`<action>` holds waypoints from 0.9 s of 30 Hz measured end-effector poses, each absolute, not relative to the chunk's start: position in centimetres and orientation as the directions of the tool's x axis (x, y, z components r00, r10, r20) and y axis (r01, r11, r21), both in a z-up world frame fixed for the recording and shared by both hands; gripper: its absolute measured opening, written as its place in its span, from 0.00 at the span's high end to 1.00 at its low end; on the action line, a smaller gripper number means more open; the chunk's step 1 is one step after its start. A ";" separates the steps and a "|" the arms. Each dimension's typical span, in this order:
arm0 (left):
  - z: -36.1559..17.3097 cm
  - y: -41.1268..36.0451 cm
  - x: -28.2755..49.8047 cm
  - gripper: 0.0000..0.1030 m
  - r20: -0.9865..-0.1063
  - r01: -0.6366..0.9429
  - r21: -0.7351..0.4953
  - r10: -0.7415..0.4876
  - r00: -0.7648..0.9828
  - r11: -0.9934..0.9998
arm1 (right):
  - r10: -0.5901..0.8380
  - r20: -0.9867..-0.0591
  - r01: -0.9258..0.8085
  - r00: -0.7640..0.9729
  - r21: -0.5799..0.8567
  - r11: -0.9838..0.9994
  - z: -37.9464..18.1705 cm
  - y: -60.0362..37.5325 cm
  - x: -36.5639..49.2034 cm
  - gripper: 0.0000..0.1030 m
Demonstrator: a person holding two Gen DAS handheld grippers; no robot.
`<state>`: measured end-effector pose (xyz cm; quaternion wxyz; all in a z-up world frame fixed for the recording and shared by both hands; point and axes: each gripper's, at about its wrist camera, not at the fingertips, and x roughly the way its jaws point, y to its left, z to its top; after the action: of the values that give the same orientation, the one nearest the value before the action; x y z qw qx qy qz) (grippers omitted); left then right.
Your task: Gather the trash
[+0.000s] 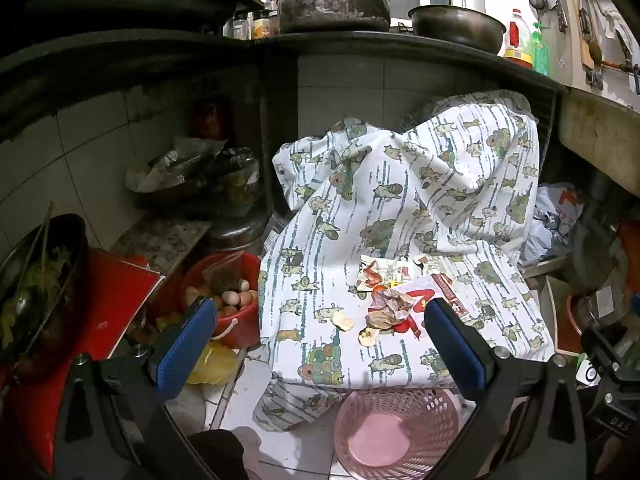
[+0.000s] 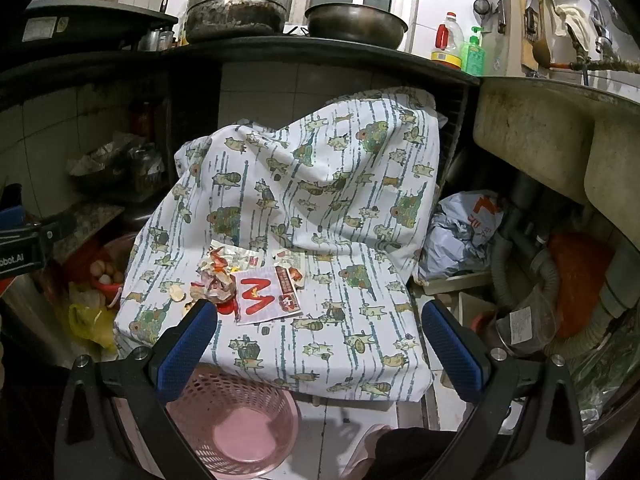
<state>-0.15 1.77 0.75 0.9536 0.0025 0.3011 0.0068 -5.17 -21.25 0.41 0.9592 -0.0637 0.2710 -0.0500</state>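
A heap of trash lies on a patterned white cloth: a crumpled wrapper, a white paper with a red M, and small peel bits. An empty pink mesh basket stands on the floor below the cloth's front edge. My left gripper is open, above the basket and just short of the trash, holding nothing. My right gripper is open too, over the cloth to the right of the trash.
A red bucket of eggs and a yellow bag sit left of the cloth. A black counter carries pots and bottles. At right are a sink basin, drain pipes and a grey bag.
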 end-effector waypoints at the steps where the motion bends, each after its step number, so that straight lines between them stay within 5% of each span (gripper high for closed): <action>1: 0.8 1.8 -0.2 0.00 -0.573 -0.013 0.013 0.018 0.820 1.000 | -0.129 -0.515 0.059 0.848 -0.149 0.987 0.3 -21.2 -5.1 0.00; 19: -0.1 2.8 0.7 0.00 -0.622 -0.026 -0.054 -0.014 0.783 0.998 | -0.127 -0.529 0.062 0.839 -0.138 0.989 0.3 -21.5 -5.6 0.00; 27: 1.2 3.3 3.9 0.06 -0.640 -0.062 0.034 0.069 0.765 0.998 | -0.014 -0.514 -0.022 0.858 -0.063 0.998 3.2 -22.7 -3.3 0.00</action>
<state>3.91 3.32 1.20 0.9395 0.0056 0.3407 0.0348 -3.30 -22.72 3.23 0.9633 -0.0334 0.2665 0.0022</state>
